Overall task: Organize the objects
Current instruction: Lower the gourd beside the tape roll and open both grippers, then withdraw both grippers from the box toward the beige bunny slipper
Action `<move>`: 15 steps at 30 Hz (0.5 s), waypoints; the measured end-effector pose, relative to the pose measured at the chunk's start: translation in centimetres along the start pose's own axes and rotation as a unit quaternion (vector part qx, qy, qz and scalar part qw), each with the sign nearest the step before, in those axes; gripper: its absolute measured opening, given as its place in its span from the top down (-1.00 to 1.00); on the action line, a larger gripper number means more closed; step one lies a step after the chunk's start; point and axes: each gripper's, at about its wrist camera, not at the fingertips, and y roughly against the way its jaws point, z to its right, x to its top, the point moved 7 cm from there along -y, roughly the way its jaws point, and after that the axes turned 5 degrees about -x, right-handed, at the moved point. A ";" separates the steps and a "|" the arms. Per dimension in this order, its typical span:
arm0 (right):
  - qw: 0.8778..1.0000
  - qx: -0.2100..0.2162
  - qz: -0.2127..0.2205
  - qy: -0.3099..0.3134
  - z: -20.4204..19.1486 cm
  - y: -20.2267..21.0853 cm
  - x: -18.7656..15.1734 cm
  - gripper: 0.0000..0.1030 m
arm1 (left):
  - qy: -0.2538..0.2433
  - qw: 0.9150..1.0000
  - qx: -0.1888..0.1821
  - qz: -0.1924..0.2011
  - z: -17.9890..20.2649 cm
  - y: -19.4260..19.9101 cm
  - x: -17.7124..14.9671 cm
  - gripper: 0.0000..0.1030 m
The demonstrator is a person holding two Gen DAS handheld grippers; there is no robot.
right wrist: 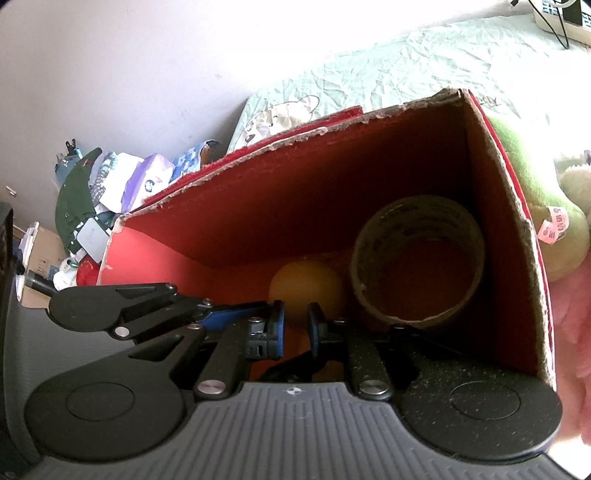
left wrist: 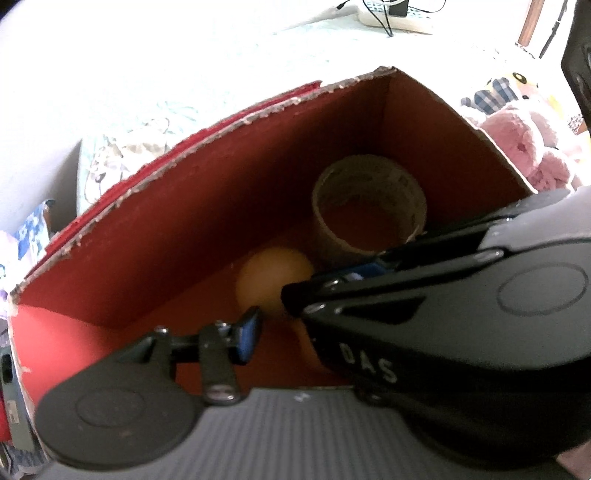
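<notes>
A red cardboard box (left wrist: 221,125) (right wrist: 332,184) with torn rims stands open on a bed. On its floor a brown tape roll (left wrist: 369,192) (right wrist: 417,229) stands by the right wall, with an orange ball (left wrist: 269,280) (right wrist: 306,288) to its left. Both grippers point down into the box. My right gripper (right wrist: 295,321) has its blue pads a narrow gap apart with nothing pressed between them; the ball lies just beyond the tips. In the left wrist view it crosses in from the right (left wrist: 295,295) and hides one finger of my left gripper (left wrist: 291,325). The left finger that shows (left wrist: 247,332) stands wide and bare.
Pale green bedding (right wrist: 388,62) lies under and behind the box. A pink plush toy (left wrist: 517,136) and a green plush (right wrist: 535,184) press against the box's right side. A pile of packets and clutter (right wrist: 110,192) sits left by the wall. A power strip (left wrist: 399,18) lies at the far back.
</notes>
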 end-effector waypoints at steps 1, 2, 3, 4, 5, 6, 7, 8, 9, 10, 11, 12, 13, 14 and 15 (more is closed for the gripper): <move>1.000 -0.001 0.001 0.001 -0.1 0.0 0.0 0.68 | 0.001 1.000 0.000 -0.001 0.0 0.0 0.0 0.06; 1.000 -0.002 0.003 0.001 -0.1 0.0 0.0 0.68 | 0.000 1.000 0.001 -0.001 0.1 0.0 0.1 0.06; 1.000 -0.002 0.004 0.002 -0.1 0.0 0.0 0.68 | -0.001 1.000 0.002 0.000 0.0 0.1 0.2 0.06; 1.000 -0.001 0.005 0.003 -0.1 0.0 0.1 0.68 | -0.002 1.000 0.004 0.000 0.0 0.1 0.3 0.06; 1.000 -0.001 0.005 0.003 -0.1 -0.1 0.1 0.68 | -0.003 1.000 0.006 0.001 -0.1 0.4 -0.2 0.06; 1.000 -0.002 0.005 0.003 -0.1 -0.1 0.1 0.68 | -0.002 1.000 0.008 0.001 -0.6 0.5 -0.4 0.05; 1.000 -0.002 0.005 0.004 -0.1 -0.1 0.1 0.68 | -0.002 1.000 0.010 0.001 -0.6 0.6 -0.4 0.05; 1.000 -0.002 0.005 0.003 -0.1 -0.1 0.1 0.68 | -0.002 1.000 0.012 0.001 -0.6 0.6 -0.4 0.05; 1.000 -0.002 0.005 0.003 -0.1 -0.1 0.1 0.68 | -0.002 1.000 0.014 0.001 -0.7 0.6 -0.2 0.05; 1.000 -0.002 0.005 0.002 -0.1 -0.1 0.1 0.68 | -0.002 1.000 0.016 0.002 -0.6 0.6 -0.1 0.05; 1.000 -0.002 0.005 0.002 -0.1 -0.1 0.1 0.68 | -0.002 1.000 0.019 0.004 -0.6 0.6 -0.1 0.05; 1.000 -0.003 0.005 0.002 -0.1 -0.1 0.1 0.68 | -0.002 1.000 0.022 0.006 -0.6 0.6 0.0 0.05; 1.000 -0.003 0.005 0.001 -0.1 -0.1 0.1 0.68 | -0.003 1.000 0.025 0.008 -0.6 0.7 0.0 0.05; 1.000 -0.004 0.004 0.001 0.0 -0.1 0.1 0.67 | -0.002 1.000 0.028 0.009 -0.3 0.7 -0.1 0.04; 1.000 -0.005 0.004 0.001 0.0 -0.2 0.1 0.67 | -0.003 0.999 0.030 0.010 -0.3 0.7 -0.1 0.03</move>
